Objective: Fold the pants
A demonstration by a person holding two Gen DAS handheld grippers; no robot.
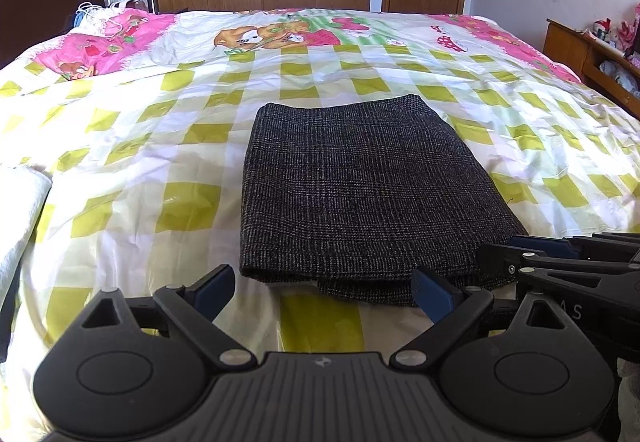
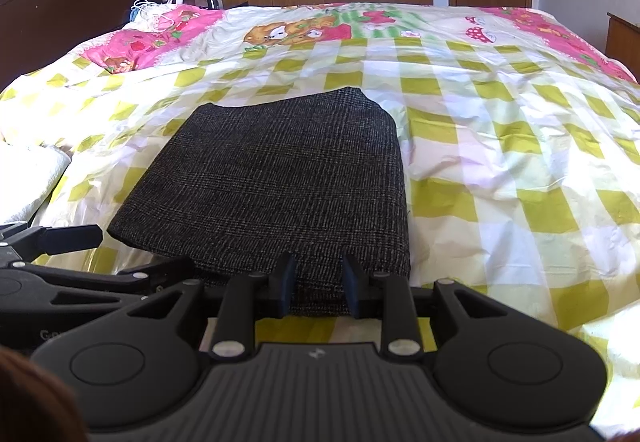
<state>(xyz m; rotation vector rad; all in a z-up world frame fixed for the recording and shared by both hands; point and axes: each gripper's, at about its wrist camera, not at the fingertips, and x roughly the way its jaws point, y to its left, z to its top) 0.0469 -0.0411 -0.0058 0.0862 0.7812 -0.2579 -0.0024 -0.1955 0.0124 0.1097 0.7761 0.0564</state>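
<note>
A: Where are the pants (image 1: 352, 186)?

B: Folded into a dark block on the quilt (image 1: 160, 162), just ahead of both sets of fingers; the near edge lies at the tips.

A: And the left gripper (image 1: 324, 292)?

B: Spread wide, nothing between its fingers; the block's near left corner sits just beyond and between them, and the right pad looks to brush the hem.

A: The right gripper (image 2: 318, 288)?

B: Narrowed, not shut; its fingers straddle the near edge of the pants, a strip of cloth showing in the gap; whether the pads truly pinch it I cannot tell.

A: So how to do this well?

B: My guess is a last fold or a tidy-up; take every layer at the near edge, both corners at once; lift level, carry to the far edge, lay flat; mind the loose under-layer poking out beneath the fingers.
</note>
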